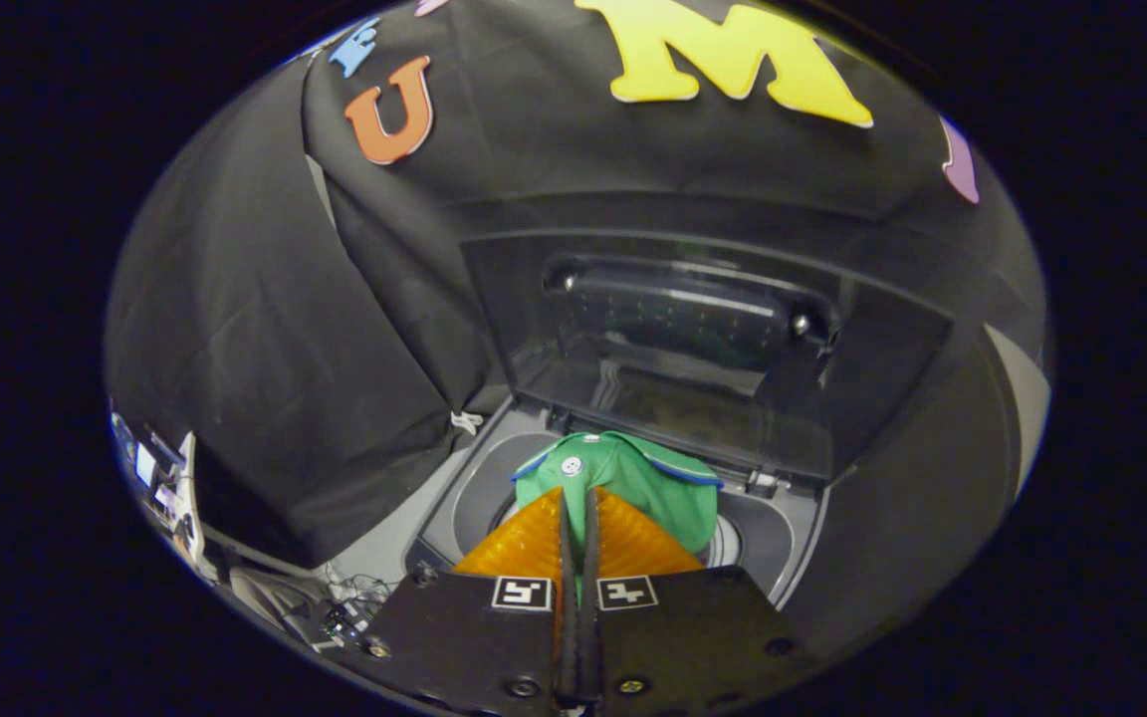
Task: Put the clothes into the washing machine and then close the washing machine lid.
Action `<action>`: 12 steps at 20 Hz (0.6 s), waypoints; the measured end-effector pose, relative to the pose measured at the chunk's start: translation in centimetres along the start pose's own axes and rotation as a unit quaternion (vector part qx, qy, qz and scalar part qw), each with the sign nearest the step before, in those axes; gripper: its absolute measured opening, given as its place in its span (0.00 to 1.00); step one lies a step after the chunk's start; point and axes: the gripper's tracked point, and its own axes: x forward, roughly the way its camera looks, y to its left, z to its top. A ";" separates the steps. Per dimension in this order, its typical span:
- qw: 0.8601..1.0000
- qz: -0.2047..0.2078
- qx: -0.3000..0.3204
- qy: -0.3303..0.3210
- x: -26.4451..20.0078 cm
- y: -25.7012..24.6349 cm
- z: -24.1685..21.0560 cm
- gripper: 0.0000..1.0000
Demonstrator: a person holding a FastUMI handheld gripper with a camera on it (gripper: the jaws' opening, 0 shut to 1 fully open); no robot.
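**Shirt over the open washer**

Gripper view: your tongs [578,498] are clenching a fold of the green shirt [648,488], which is hanging just above the washer [783,543] opening. The lid [693,339] is standing upright beyond it.

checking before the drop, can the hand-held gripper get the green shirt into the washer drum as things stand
Probably yes: the lid stands raised behind the drum opening, and the hand-held gripper, shut on the green shirt, hangs right over it.
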 end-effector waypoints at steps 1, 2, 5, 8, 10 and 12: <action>1.000 -0.005 0.001 0.013 0.8 -0.4 -0.9 0.04; 1.000 -0.007 0.004 0.025 1.6 -0.6 -1.6 0.04; 0.998 -0.021 0.010 0.062 3.4 -1.3 -4.0 0.04; 0.995 -0.039 0.019 0.094 4.8 -2.3 -5.9 0.04; 0.993 -0.044 0.035 0.107 5.0 -2.5 -6.4 0.04; 0.992 -0.047 0.043 0.111 5.3 -2.7 -6.7 0.04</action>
